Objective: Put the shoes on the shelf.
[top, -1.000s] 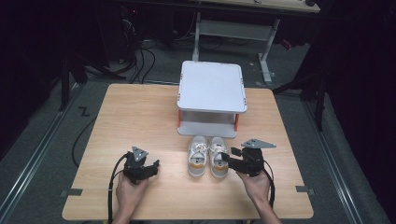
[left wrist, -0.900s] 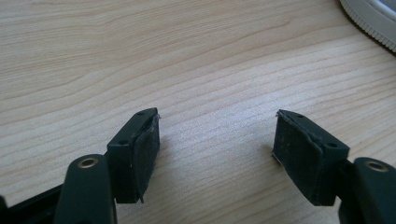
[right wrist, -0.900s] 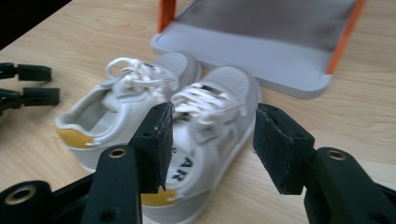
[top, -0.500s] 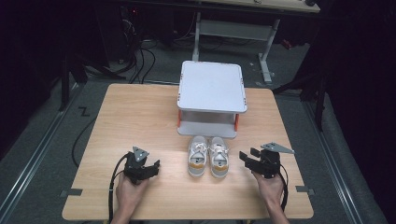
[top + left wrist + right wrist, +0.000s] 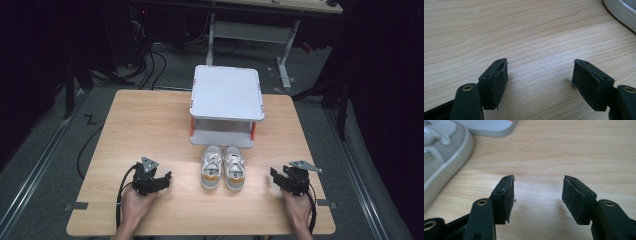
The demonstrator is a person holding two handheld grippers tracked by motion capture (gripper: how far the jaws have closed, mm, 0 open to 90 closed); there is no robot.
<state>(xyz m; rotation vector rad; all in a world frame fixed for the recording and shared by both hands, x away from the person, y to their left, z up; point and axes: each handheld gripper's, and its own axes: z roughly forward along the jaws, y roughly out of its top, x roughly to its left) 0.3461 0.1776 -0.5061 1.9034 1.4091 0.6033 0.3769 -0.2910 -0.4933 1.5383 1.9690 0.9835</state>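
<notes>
- Pair of shoes [image 5: 223, 168]: two white sneakers with grey panels and an ochre patch at the heel are standing side by side, touching, near the middle of the wooden table [image 5: 150, 120]. The long axis of each is running from the near edge toward the far edge; the toes are pointing far, toward the shelf, and the heels are facing the person.
- Grey two-tier shelf [image 5: 226, 92]: it is standing just beyond the toes, on orange posts, with its lower board lying close to the shoe tips.
- Left gripper [image 5: 161, 179]: a hand is holding it low over the table at the near left, well apart from the shoes. In the left gripper view its jaws are standing wide with only bare wood between the pads [image 5: 500, 77], and a ribbed white sole rim is showing at the top right corner.
- Right gripper [image 5: 276, 176]: a hand is holding it at the near right, near the right shoe but apart from it. Its jaws have just been opening and are gaping wide, with nothing between the pads [image 5: 574, 195].
- In the right gripper view, the right shoe's side [image 5: 441, 157] is lying at the left, and the shelf's lower board is crossing the top.
</notes>
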